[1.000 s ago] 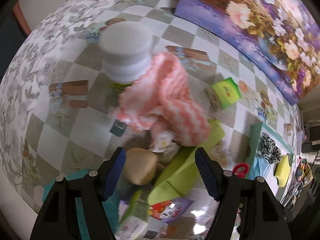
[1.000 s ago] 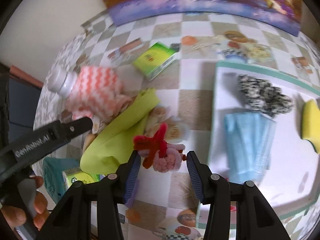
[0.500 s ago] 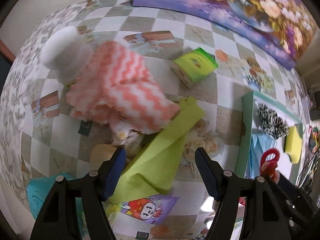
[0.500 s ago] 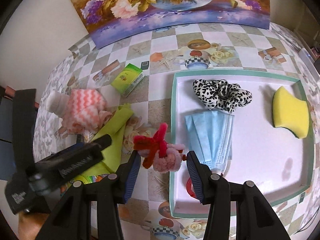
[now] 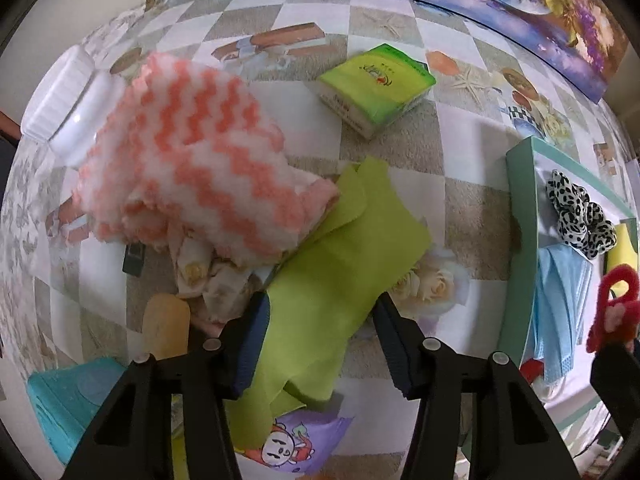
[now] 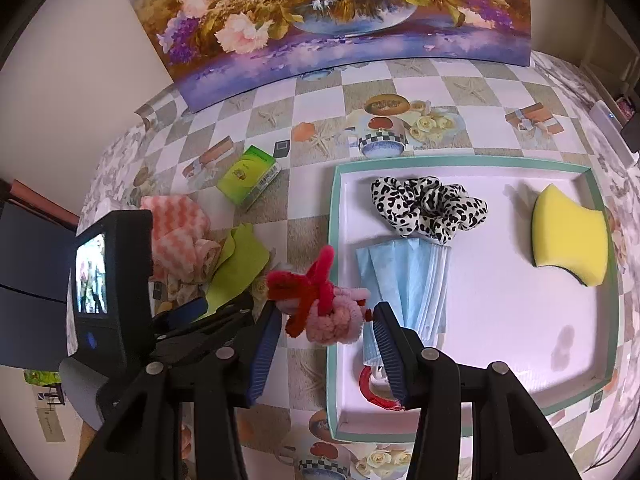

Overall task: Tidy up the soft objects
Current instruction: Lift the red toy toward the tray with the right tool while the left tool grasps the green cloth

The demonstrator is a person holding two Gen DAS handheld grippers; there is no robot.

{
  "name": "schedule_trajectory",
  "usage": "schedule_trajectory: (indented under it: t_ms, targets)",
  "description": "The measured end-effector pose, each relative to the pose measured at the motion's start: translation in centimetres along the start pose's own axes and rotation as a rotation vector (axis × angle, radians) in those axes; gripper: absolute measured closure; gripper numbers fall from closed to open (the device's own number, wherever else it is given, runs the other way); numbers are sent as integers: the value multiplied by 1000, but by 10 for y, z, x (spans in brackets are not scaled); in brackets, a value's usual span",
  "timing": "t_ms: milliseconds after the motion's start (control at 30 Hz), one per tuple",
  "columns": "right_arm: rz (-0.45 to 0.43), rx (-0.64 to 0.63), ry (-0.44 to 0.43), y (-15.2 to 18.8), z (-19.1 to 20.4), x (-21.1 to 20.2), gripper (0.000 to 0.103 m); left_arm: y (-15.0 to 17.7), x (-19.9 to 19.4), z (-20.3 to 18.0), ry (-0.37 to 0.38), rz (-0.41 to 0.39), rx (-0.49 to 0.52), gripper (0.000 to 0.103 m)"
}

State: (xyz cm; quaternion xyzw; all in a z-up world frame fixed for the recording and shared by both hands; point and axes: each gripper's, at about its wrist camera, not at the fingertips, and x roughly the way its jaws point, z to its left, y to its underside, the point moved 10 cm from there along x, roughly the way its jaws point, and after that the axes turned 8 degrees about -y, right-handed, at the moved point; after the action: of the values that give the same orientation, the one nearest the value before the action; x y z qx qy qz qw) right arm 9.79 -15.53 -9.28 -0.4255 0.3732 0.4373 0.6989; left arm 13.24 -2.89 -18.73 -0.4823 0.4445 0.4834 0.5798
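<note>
My right gripper (image 6: 326, 326) is shut on a pink fuzzy toy with a red bow (image 6: 320, 304), held above the left rim of the teal-edged white tray (image 6: 334, 240). The toy also shows at the right edge of the left wrist view (image 5: 612, 312). In the tray lie a leopard-print scrunchie (image 6: 428, 204), a folded blue face mask (image 6: 404, 280) and a yellow sponge (image 6: 568, 236). My left gripper (image 5: 320, 332) is open, its jaws on either side of a lime green cloth (image 5: 336, 280). A pink and white zigzag cloth (image 5: 200, 160) lies beside it, partly over a floral cloth (image 5: 200, 272).
A green tissue pack (image 5: 376, 88) lies on the checked tablecloth. A white capped bottle (image 5: 68, 100) lies behind the zigzag cloth. A tan block (image 5: 166, 332), a teal item (image 5: 60, 400) and a purple cartoon packet (image 5: 296, 440) sit near my left gripper. A flower painting (image 6: 332, 20) leans at the back. A red ring (image 6: 368, 388) lies in the tray's near corner.
My left gripper has come down over the green cloth, which now lies between its jaws. My right gripper has risen and shifted right toward the tray, still holding the pink toy.
</note>
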Motion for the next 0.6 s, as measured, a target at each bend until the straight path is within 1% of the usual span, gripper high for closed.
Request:
schedule_trajectory:
  t_ms: [67,100,133,300,433,500,600]
  targets:
    - [-5,-1,-4,-1,0,-2,53,0,-1,1,-3,-15,-1,49]
    - [-7,-1,-5,-2,0,-2,53,-2,-2,1,-7,-22,-4,52]
    - [-9,-1,-7,-2,0,-3,53,-5,-2,-1,-13,-30,-9,58]
    - [-17,4,-12,-4,-2,-6,53,-13,0,14,-19,-52,-48,76]
    - [-19,9,-18,-5,-2,-7,53,-15,0,22,-19,-53,-75,90]
    - [-20,11,-18,-6,-4,-8,53,-15,-1,25,14,-43,-104,93]
    - [-25,15,-21,-8,-5,-10,53,-15,-5,35,97,-32,-153,95]
